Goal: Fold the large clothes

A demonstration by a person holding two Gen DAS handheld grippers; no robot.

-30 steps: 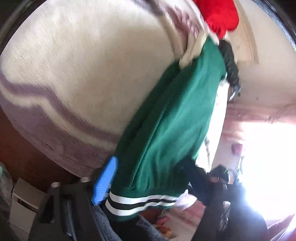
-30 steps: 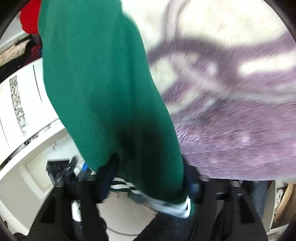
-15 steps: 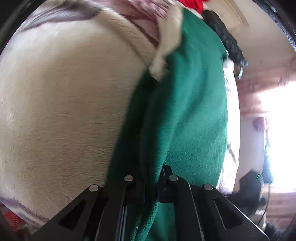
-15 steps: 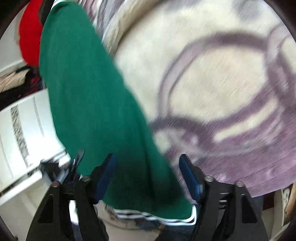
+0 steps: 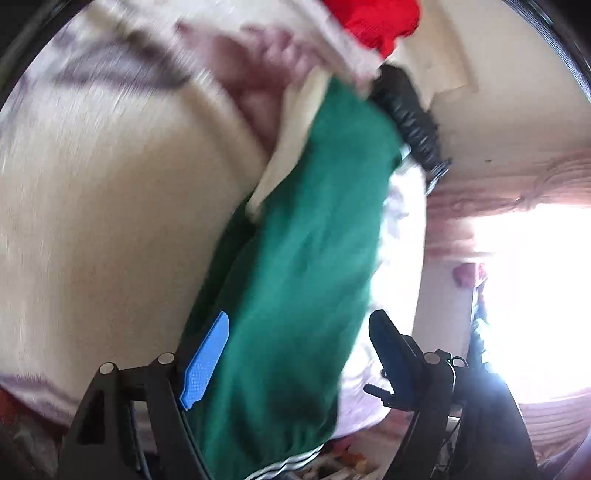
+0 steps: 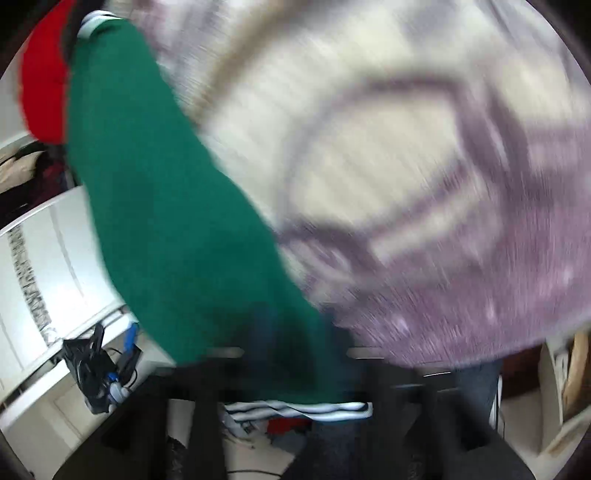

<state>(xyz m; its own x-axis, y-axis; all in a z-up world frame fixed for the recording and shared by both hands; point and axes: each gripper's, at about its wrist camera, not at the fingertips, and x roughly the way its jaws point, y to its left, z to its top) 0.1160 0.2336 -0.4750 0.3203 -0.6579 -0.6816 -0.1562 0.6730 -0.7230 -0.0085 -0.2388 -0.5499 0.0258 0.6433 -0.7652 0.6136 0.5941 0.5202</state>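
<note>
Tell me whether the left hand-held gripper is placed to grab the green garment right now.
Probably yes: the left hand-held gripper has just opened, and the green garment lies between its blue fingers, nothing blocking.

The garment (image 5: 306,266) lies along the bed's (image 5: 110,221) edge, on the blanket (image 6: 388,166); a cushion (image 5: 376,18) lies beyond it.

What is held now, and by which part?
Left gripper: jaws just opened, green garment lies loose between them. Right gripper: also opening, too blurred to tell.
</note>
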